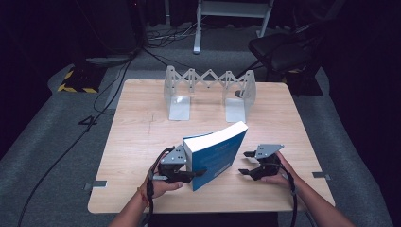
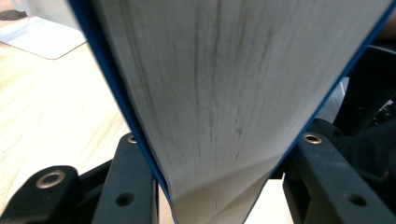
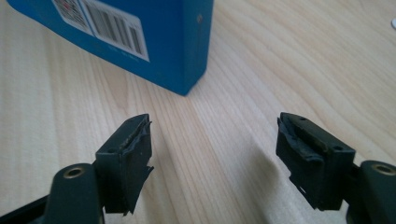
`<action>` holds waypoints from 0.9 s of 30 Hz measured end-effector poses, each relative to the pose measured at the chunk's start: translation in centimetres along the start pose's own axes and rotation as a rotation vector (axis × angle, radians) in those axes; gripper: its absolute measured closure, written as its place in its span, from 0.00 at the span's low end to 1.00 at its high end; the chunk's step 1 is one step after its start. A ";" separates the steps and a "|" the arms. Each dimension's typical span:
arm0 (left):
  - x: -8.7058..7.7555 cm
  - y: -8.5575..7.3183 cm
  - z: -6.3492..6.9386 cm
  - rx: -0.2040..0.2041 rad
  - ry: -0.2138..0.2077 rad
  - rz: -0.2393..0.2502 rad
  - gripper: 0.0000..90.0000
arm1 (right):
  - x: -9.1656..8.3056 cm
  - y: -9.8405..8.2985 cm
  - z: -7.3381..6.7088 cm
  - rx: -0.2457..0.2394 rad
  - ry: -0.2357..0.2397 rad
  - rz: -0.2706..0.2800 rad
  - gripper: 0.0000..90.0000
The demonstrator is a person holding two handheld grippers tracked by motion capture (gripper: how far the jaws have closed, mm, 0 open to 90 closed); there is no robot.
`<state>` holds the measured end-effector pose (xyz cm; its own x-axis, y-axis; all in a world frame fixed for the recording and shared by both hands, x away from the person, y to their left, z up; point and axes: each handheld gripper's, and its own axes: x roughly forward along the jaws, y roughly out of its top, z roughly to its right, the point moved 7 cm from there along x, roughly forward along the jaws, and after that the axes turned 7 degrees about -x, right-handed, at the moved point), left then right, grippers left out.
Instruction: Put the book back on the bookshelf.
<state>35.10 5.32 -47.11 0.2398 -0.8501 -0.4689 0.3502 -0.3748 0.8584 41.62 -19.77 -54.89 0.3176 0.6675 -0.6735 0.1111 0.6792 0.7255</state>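
Book (image 1: 216, 153) stands tilted on its lower edge near the table (image 1: 142, 137) front, clamped across its thickness by left gripper (image 1: 182, 170). Right gripper (image 1: 246, 163) sits just right of it, jaws wide and empty, nearest the spine corner; bookend rack (image 1: 208, 90) well behind.
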 end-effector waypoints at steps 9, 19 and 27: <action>-0.3 -0.2 0.1 0.011 -0.015 0.003 0.66 | 0.2 0.1 -0.2 0.015 0.001 0.019 0.28; 0.1 0.9 0.1 -0.010 0.009 0.091 0.55 | 0.5 0.2 -0.4 0.015 0.034 0.015 0.27; 0.3 1.8 -0.7 -0.064 0.005 0.135 0.54 | 0.5 0.2 -0.3 0.021 0.036 0.013 0.26</action>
<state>36.43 4.70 -45.84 0.2930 -0.8895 -0.3508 0.3709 -0.2324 0.8991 41.49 -19.23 -55.10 0.2851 0.6868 -0.6686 0.1275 0.6642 0.7366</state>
